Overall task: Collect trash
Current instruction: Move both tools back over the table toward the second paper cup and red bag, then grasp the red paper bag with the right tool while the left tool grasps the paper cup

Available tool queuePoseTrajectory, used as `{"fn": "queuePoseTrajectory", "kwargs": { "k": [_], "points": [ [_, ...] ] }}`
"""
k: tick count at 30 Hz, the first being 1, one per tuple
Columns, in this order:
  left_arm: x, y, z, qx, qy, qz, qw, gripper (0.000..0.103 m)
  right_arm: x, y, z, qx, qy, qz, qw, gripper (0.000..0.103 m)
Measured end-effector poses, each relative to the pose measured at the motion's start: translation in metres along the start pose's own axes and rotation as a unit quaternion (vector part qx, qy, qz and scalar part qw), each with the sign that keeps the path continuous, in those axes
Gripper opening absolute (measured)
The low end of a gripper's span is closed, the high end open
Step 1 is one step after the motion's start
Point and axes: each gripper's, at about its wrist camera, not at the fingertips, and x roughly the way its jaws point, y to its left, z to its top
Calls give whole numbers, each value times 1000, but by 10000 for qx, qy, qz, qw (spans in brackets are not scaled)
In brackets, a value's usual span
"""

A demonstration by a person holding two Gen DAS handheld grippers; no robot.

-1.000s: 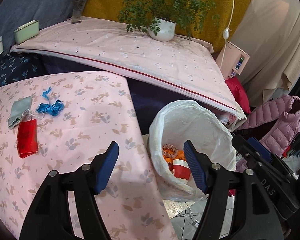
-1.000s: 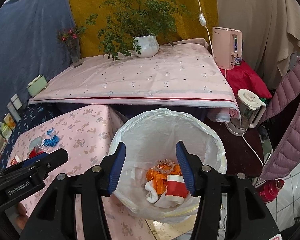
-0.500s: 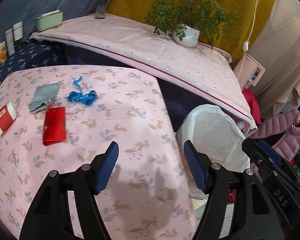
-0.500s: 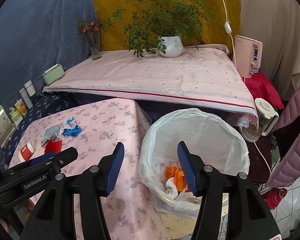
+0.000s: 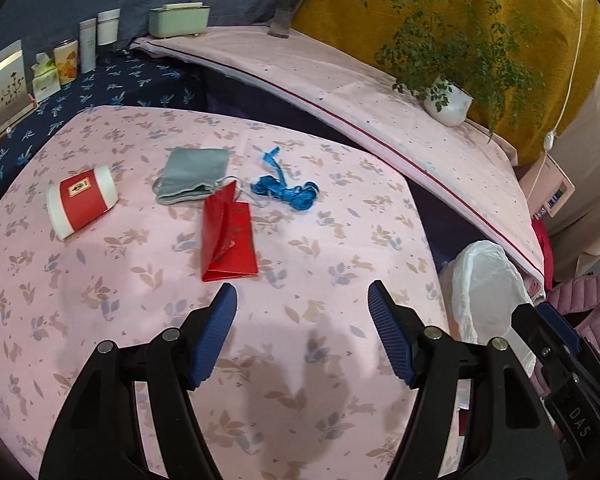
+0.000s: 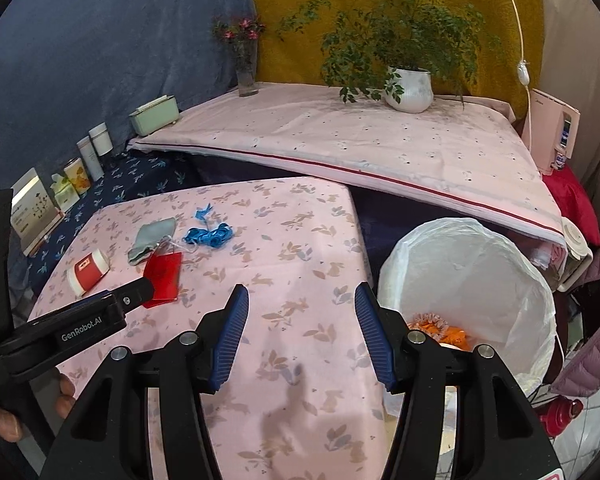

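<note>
Four items of trash remain on my pink tablecloth [image 5: 148,288]: a red-and-white paper cup [image 5: 82,200] lying on its side, a grey pouch [image 5: 194,174], a red packet [image 5: 228,236], and a tangle of blue ribbon [image 5: 288,192]. A second ago both my grippers faced the white-lined bin [image 6: 472,276], where orange scraps [image 6: 440,328] already lie; now both have swung across to the table. My left gripper [image 5: 302,300] is empty, jaws parted, with the red packet just ahead of its tips. My right gripper [image 6: 298,296] is likewise empty and spread, over bare cloth, the bin beside it at the table's edge. Judgement: a drop is done, the next pick begins, and the packet is likeliest.
</note>
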Motion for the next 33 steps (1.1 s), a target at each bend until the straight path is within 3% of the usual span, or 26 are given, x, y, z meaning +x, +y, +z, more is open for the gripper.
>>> {"fn": "queuePoseTrajectory", "kwargs": {
  "k": [21,26,33],
  "points": [
    [8,183,14,-911,-33,1012,9907,64,74,140,-9,-681,585,956,9914,52],
    [19,209,27,-1063,-46,994,9893,64,100,167,-5,-795,657,979,9898,52],
    [37,214,40,-1026,2,760,9918,59,137,181,-3,-790,816,889,9895,52]
  ]
}}
